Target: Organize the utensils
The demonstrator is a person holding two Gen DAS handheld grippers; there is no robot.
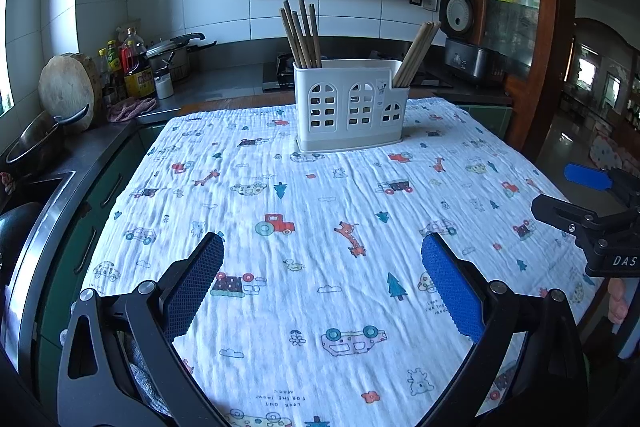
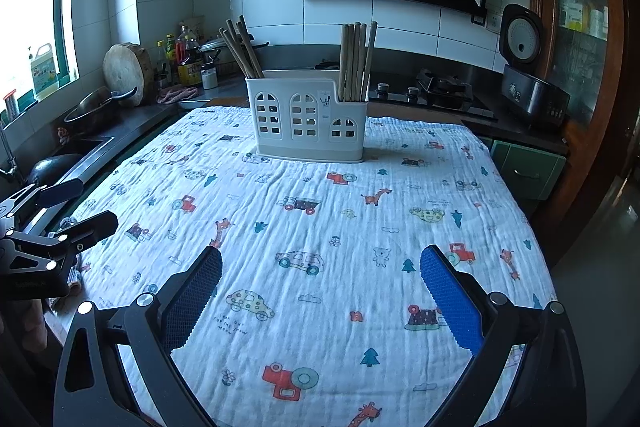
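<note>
A white plastic utensil holder (image 1: 350,105) with arched window cut-outs stands at the far side of the table; it also shows in the right wrist view (image 2: 308,115). One bunch of wooden chopsticks (image 1: 302,35) stands in its left compartment and another bunch (image 1: 416,55) in its right one; both bunches show in the right wrist view, the left bunch (image 2: 240,49) and the right bunch (image 2: 356,61). My left gripper (image 1: 322,283) is open and empty over the cloth. My right gripper (image 2: 320,291) is open and empty too.
A white cloth printed with cars and giraffes (image 1: 320,247) covers the table. A counter to the left holds bottles (image 1: 134,63), a cutting board (image 1: 68,87) and a pan (image 1: 36,143). A stove (image 2: 436,91) and a rice cooker (image 2: 528,75) stand behind.
</note>
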